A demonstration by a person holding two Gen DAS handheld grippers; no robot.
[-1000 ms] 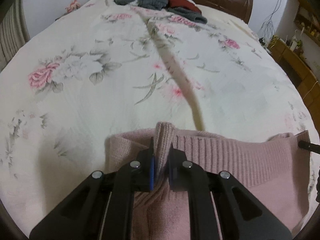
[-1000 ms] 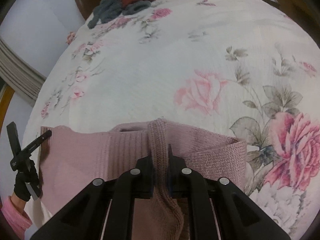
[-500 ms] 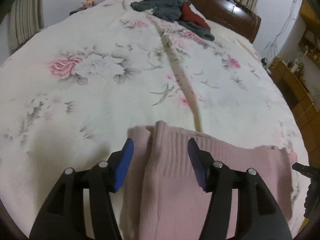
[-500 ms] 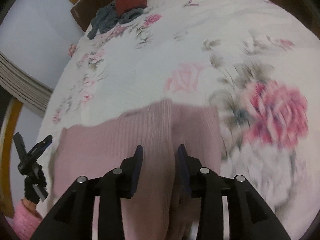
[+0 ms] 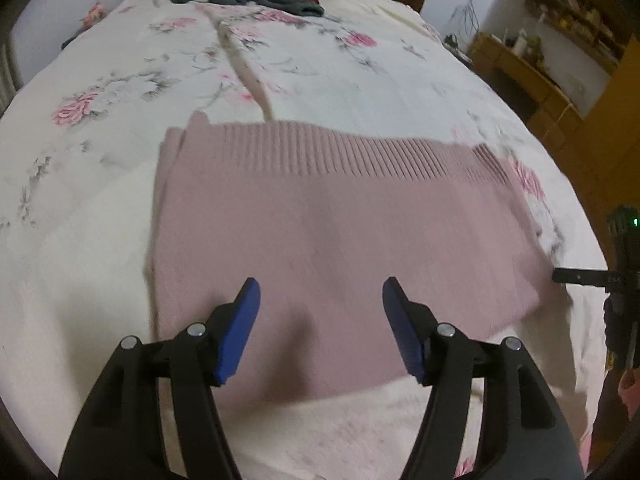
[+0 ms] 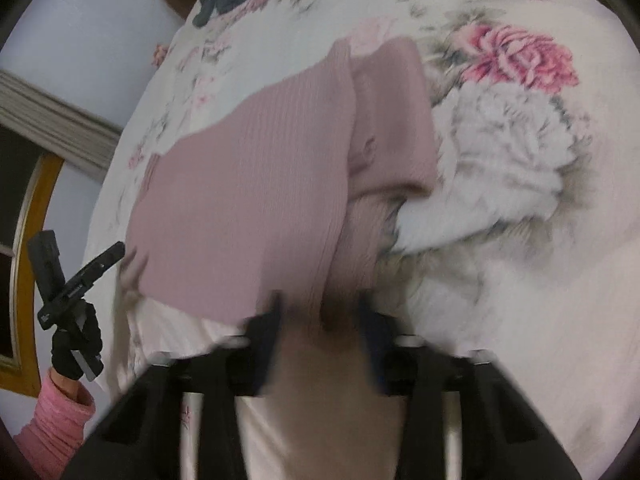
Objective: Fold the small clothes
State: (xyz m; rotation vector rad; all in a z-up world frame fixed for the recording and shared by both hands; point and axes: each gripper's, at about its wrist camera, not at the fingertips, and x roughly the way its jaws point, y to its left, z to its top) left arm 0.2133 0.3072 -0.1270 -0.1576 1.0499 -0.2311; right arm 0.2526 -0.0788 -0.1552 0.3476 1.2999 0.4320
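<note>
Sweater (image 5: 340, 216), pink knit: lies folded flat on the flowered bedspread (image 5: 100, 184), ribbed hem toward the headboard. Left gripper (image 5: 320, 320): fingers spread wide, empty, above the near edge. Right gripper (image 6: 320, 320): fingers apart, blurred, holding nothing. Advice: check the edges line up before regripping. Change: a second ago both pinched the knit; now released and drawn back.

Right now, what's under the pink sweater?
The pink sweater lies flat on the floral bedsheet, with the sheet showing all around it. Whatever sits directly beneath, including any tucked sleeves, is covered.
</note>
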